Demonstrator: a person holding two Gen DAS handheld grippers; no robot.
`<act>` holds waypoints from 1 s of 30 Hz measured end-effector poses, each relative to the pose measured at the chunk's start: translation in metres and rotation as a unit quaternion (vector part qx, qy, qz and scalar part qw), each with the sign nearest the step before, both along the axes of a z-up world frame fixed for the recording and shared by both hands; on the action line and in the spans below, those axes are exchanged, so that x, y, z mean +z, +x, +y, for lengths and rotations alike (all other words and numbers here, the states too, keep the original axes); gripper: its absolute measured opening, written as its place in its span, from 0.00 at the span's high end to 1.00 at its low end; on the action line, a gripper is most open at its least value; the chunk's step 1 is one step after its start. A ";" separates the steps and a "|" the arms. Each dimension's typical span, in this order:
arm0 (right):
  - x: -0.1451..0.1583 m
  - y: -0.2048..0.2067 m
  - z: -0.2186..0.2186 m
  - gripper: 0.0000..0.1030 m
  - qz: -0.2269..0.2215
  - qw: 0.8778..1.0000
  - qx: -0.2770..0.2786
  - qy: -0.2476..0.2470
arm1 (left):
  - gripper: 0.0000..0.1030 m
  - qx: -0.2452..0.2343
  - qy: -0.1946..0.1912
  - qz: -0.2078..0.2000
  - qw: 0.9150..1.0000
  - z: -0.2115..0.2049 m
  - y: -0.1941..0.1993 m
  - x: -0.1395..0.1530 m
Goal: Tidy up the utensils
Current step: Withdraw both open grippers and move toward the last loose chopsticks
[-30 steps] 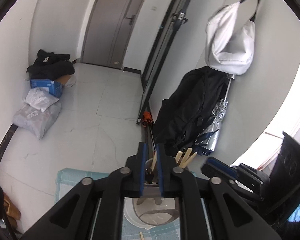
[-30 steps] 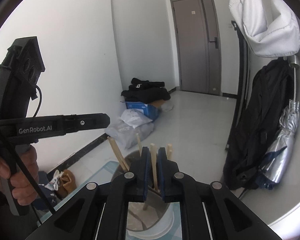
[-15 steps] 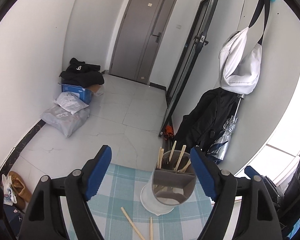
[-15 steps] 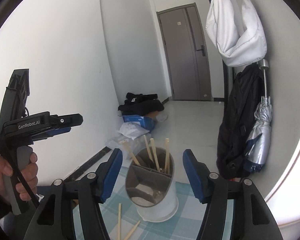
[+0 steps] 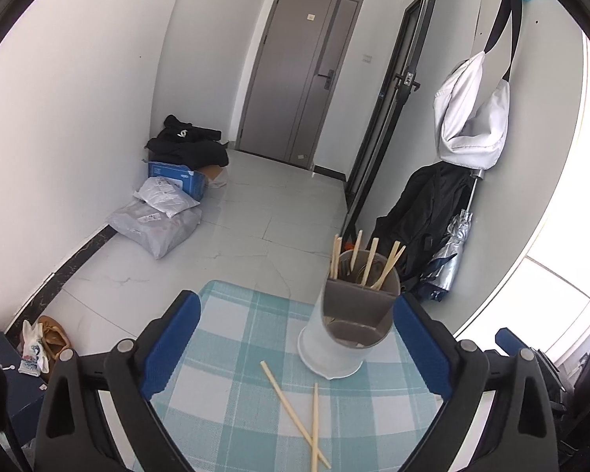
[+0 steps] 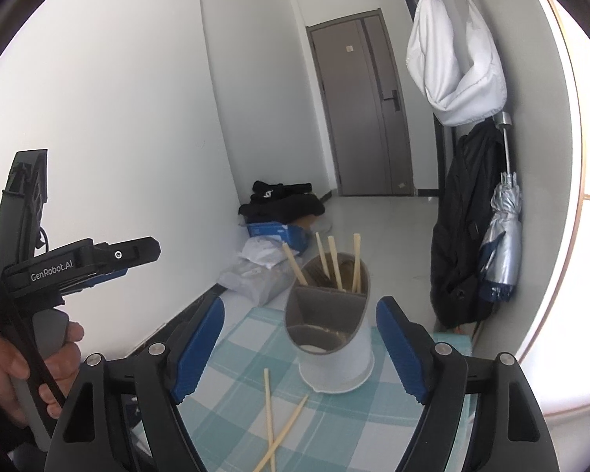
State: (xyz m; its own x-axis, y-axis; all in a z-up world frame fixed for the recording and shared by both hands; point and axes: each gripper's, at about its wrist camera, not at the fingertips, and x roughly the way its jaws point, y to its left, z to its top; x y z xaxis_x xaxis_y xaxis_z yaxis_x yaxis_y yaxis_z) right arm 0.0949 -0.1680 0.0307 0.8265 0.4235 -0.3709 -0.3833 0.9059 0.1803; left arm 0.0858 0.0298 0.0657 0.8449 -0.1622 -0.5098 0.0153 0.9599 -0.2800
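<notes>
Two chopsticks (image 5: pixel 295 409) lie crossed on my checked cloth (image 5: pixel 232 354), just before the holder (image 5: pixel 354 314) (five sticks stand in its rear compartment). My left gripper (image 5: pixel 295 338) and right gripper (image 6: pixel 299 346) are both opening, with nothing between their jaws.

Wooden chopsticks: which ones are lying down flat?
The two pale wooden chopsticks crossed on the blue checked tablecloth. All the others stand upright in the grey-and-white utensil holder.

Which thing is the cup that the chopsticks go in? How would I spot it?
Look at the table with the blue and white checked cloth. Near its far edge stands the utensil holder, a tall white tub with a grey divided insert on top. It is the only upright thing there, with wooden chopsticks poking out of its back section, while two loose chopsticks lie crossed on the cloth in front.
</notes>
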 end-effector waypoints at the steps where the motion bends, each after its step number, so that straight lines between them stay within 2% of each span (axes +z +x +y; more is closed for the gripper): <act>1: -0.003 -0.003 0.001 0.23 0.004 1.000 -0.001 0.000 | 0.06 0.002 0.000 0.001 1.000 0.001 -0.002 -0.003; 8: -0.032 -0.015 0.011 0.19 0.035 0.999 -0.023 -0.016 | 0.05 0.016 -0.002 0.017 1.000 0.009 -0.014 -0.035; 14: -0.066 -0.002 0.021 0.19 0.103 0.994 -0.026 -0.026 | 0.05 0.005 -0.010 0.056 0.998 0.017 -0.011 -0.066; 23: -0.121 0.043 0.044 0.20 0.220 0.974 -0.034 -0.049 | 0.05 0.012 -0.048 0.119 0.992 0.045 -0.003 -0.091; 27: -0.143 0.065 0.051 0.20 0.257 0.963 -0.059 -0.051 | 0.05 0.022 -0.062 0.134 0.989 0.057 0.001 -0.094; 30: -0.156 0.079 0.062 0.24 0.268 0.959 -0.065 -0.066 | 0.05 0.030 -0.079 0.147 0.986 0.065 0.003 -0.097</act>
State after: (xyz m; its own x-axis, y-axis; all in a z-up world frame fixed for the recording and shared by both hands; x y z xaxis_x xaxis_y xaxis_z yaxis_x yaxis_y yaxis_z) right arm 0.1741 -0.1064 -0.1255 0.5447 0.2497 -0.8006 -0.1506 0.9683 0.1995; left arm 0.0885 0.0950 -0.0317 0.6756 -0.2126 -0.7060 -0.1441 0.9010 -0.4092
